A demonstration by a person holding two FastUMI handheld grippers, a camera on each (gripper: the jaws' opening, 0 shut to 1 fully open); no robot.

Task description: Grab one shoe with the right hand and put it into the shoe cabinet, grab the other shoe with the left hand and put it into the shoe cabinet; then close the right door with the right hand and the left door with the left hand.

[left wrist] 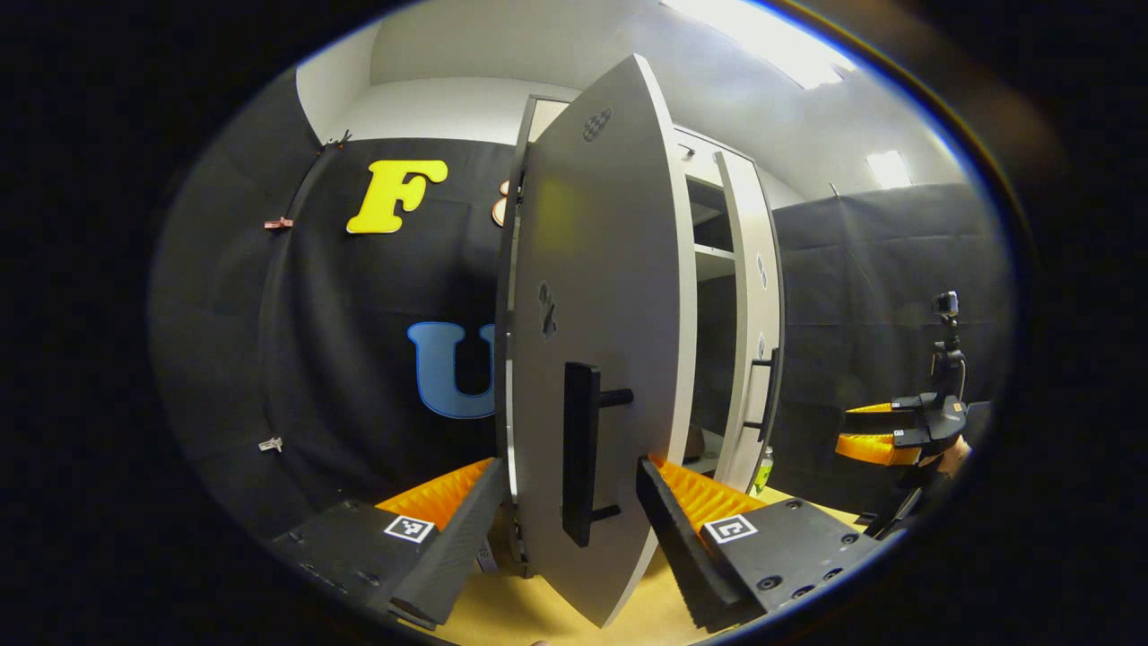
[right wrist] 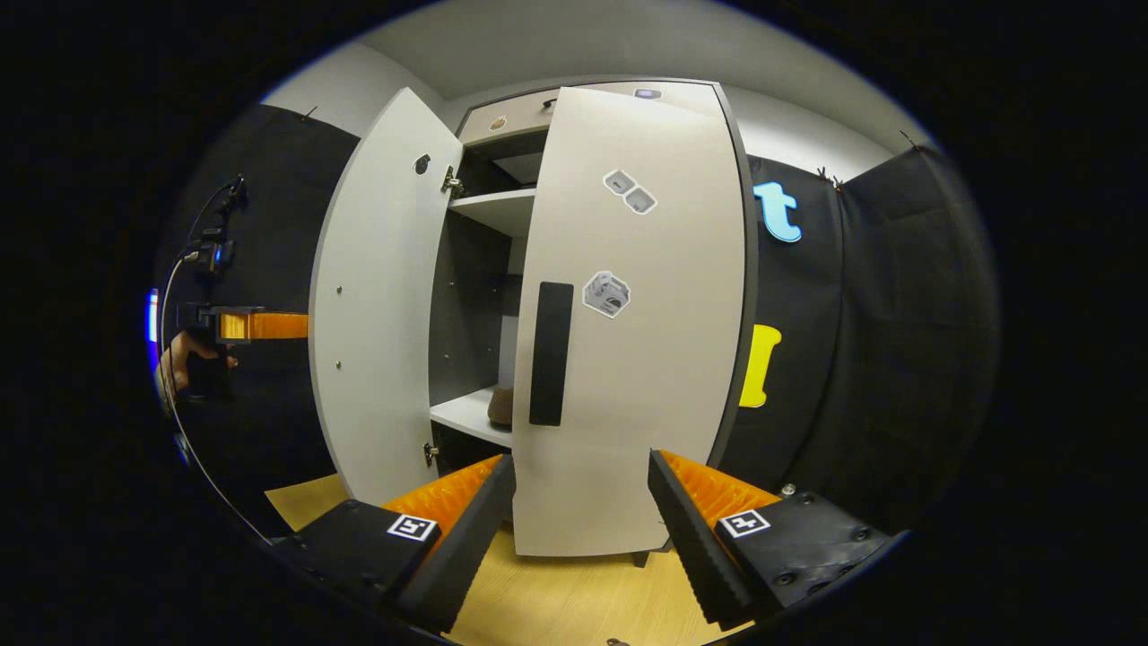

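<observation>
A tall pale-grey shoe cabinet [right wrist: 502, 211] stands on the wood floor with both doors ajar: left door [left wrist: 596, 341], right door [right wrist: 641, 314]. A brown shoe [right wrist: 500, 405] rests on its lower shelf.

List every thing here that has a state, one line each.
Left door: partly open, handle between the left claw's fingers, not gripped.
Right door: nearly closed, a gap left.
Shoe: on the cabinet's lower shelf.
Left claw: open.
Right claw: open, facing the right door.
</observation>
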